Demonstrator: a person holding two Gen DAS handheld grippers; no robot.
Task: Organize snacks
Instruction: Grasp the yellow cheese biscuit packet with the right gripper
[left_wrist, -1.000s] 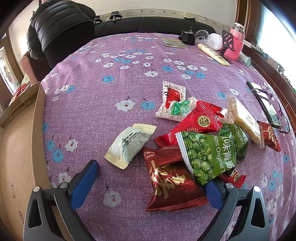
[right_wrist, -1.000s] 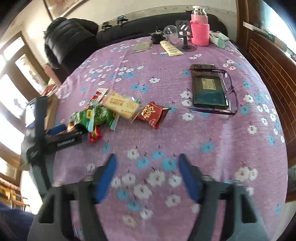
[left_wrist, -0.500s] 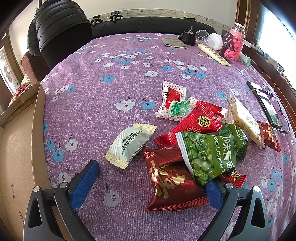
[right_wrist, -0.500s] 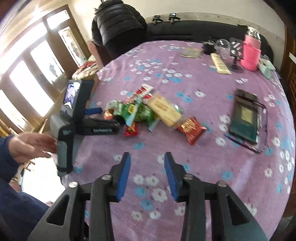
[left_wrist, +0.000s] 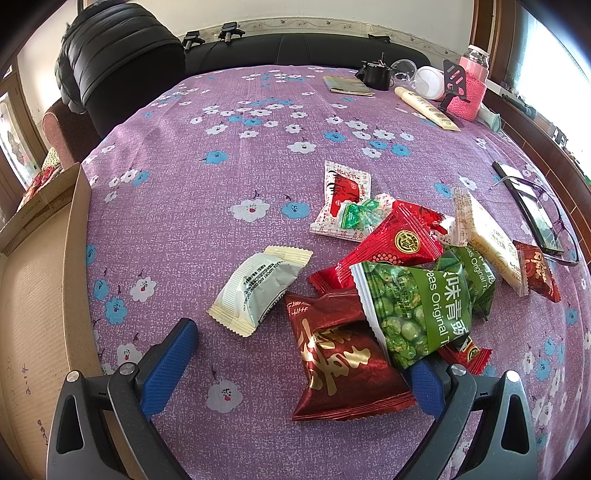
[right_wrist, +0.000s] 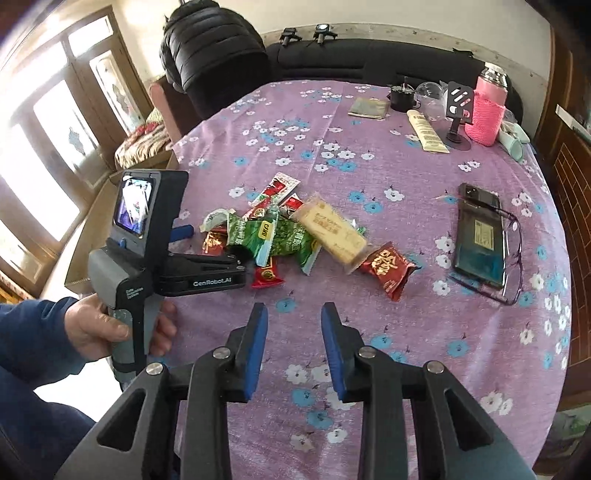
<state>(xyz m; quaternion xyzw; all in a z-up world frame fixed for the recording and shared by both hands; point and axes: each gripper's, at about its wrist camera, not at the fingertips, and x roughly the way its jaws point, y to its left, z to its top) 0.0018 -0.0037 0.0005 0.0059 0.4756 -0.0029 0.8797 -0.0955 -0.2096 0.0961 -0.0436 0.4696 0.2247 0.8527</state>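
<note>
A heap of snack packets lies on the purple flowered tablecloth (left_wrist: 221, 122). Nearest my left gripper (left_wrist: 301, 345) is a dark red packet (left_wrist: 340, 358), lying flat between the wide-open fingers with neither pad touching it. Over it lies a green pea packet (left_wrist: 413, 306); a grey-white packet (left_wrist: 258, 291) sits apart to the left. Behind are a red packet (left_wrist: 395, 247) and a yellow biscuit pack (left_wrist: 487, 243). My right gripper (right_wrist: 293, 310) hovers in front of the heap (right_wrist: 288, 240), its jaws narrowly apart with nothing between them. A hand (right_wrist: 99, 328) holds the left gripper (right_wrist: 212, 243).
An open cardboard box (left_wrist: 33, 295) stands off the table's left edge. A phone with glasses on it (right_wrist: 480, 240) lies to the right. A pink bottle (right_wrist: 485, 110), a tube and small items stand at the far edge. A black jacket (left_wrist: 118, 62) hangs on a chair.
The right gripper's jaws have narrowed from wide to a small gap, and its view rolled and shifted so the left gripper and hand came in. The left gripper and snacks stayed still.
</note>
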